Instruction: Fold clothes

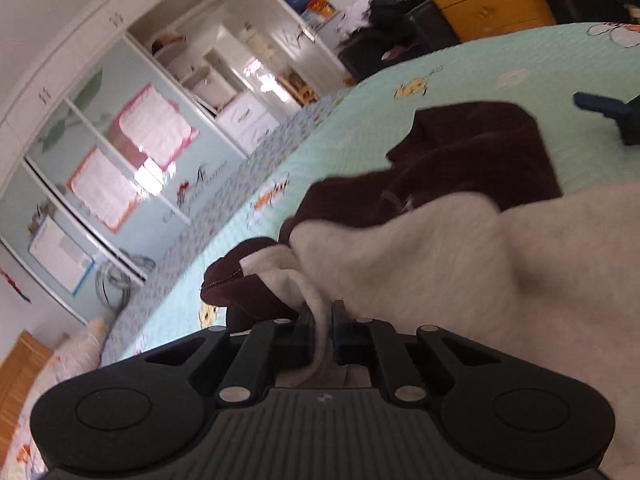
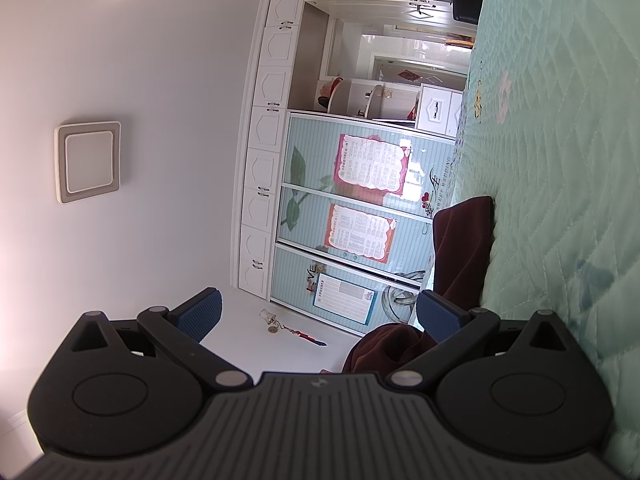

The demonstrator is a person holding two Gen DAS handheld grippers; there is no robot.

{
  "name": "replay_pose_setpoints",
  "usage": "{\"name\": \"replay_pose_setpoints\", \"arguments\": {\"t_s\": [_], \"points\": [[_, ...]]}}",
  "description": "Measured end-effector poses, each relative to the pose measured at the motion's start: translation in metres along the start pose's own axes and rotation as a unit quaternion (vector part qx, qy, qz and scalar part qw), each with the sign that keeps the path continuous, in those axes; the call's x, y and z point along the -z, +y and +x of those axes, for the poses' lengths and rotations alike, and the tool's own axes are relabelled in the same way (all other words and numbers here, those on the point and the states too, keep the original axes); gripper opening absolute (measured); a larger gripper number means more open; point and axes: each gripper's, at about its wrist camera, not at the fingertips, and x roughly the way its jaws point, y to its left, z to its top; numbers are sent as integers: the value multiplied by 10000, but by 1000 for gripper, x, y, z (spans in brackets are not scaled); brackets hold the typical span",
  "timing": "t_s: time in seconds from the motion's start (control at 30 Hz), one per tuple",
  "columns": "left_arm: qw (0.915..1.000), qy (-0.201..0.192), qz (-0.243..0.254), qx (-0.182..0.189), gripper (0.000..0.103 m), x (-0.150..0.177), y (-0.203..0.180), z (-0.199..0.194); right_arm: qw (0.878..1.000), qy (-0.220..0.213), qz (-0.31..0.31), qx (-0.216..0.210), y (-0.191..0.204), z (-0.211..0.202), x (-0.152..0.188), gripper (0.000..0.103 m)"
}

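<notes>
Left wrist view, tilted and blurred: left gripper (image 1: 322,320) has its jaws pinched tight on a fold of grey cloth (image 1: 460,264), which bunches up between the pads and spreads out to the right, filling the lower right of the picture. Grey cloth looks like the lining of a maroon garment (image 1: 472,152); maroon cuff or hem edge (image 1: 236,276) sits just left of the pinched fold. Rest of the maroon garment lies crumpled on a mint quilted bedspread (image 1: 360,120) with cartoon prints. Grey cloth blocks most of the near bed surface. Blue finger of the right gripper (image 1: 600,106) pokes in at the right edge, apart from the garment. Behind: white wardrobe (image 1: 120,140) with posters on sliding doors, orange drawer unit (image 1: 480,0), dark clothes pile (image 1: 384,8) beside it.

Right wrist view, rolled sideways: right gripper (image 2: 320,316) jaws stand wide apart, nothing between the pads. Maroon garment (image 2: 460,248) rises just beyond the right finger and bunches below it; touching or not, cannot tell. Bedspread (image 2: 560,160) fills the right side. Wardrobe (image 2: 352,200), ceiling light (image 2: 88,162) and a small hanging charm (image 2: 276,324) are in the background.
</notes>
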Motion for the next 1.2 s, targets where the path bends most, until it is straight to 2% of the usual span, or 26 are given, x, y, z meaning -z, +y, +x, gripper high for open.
{"name": "replay_pose_setpoints", "arguments": {"t_s": [0.1, 0.23, 0.33, 0.37, 0.43, 0.5, 0.57, 0.63, 0.67, 0.7, 0.73, 0.77, 0.8, 0.83, 0.9, 1.07, 1.13, 1.2], "points": [[9990, -433, 80, 0, 5, -15, -10, -15, 10000, 1, -2, 2, 0, 0, 0, 103], [9941, -856, 663, -119, 0, -32, -25, -22, 10000, 1, -1, 2, 0, 0, 0, 103], [9949, -733, 606, 340, 0, -38, -33, -20, 10000, 1, 0, 1, 1, 0, 0, 103], [9957, -677, 487, 396, 0, -37, -34, -19, 10000, 1, 0, 1, 1, 0, 0, 103], [9973, -628, 283, 250, 3, -32, -28, -17, 10000, 1, 3, -4, 1, 0, 0, 103], [9982, -589, -30, 54, 12, -26, -16, -19, 10000, 0, 6, -6, 1, 0, 0, 103], [9973, -440, -580, -30, 19, -20, 9, -16, 10000, 0, 8, -9, 0, 0, 0, 103], [9924, -264, -1194, -105, 23, -10, 39, -13, 10000, -2, 13, -13, 0, 0, 0, 103], [9887, -169, -1480, -174, 31, -4, 54, -10, 10000, -1, 13, -14, 0, 0, 0, 103], [9836, -52, -1787, -256, 47, 4, 72, -7, 10000, -2, 14, -16, 0, 0, 0, 103], [9765, 65, -2133, -306, 58, 15, 90, -3, 10000, -2, 15, -16, 0, 0, 0, 103], [9670, 175, -2522, -324, 76, 27, 108, 2, 10000, -2, 15, -16, 0, 1, 0, 103], [9559, 286, -2908, -296, 85, 39, 126, 7, 10000, -2, 15, -16, 0, 1, 1, 103], [9419, 404, -3327, -211, 85, 53, 143, 14, 10000, -2, 15, -16, 0, 1, 1, 103], [9072, 652, -4155, -60, 85, 84, 175, 30, 10000, -2, 13, -14, 0, 1, 1, 103], [8507, 1509, -5033, 122, 86, 149, 213, 76, 10000, -2, 10, -12, 0, 1, 1, 103], [8229, 1564, -5453, 329, 86, 176, 220, 79, 10000, -2, 7, -9, 0, 1, 1, 103], [7941, 1469, -5858, 685, 89, 195, 223, 83, 10000, -3, 4, -5, 0, 1, 1, 103]]}}
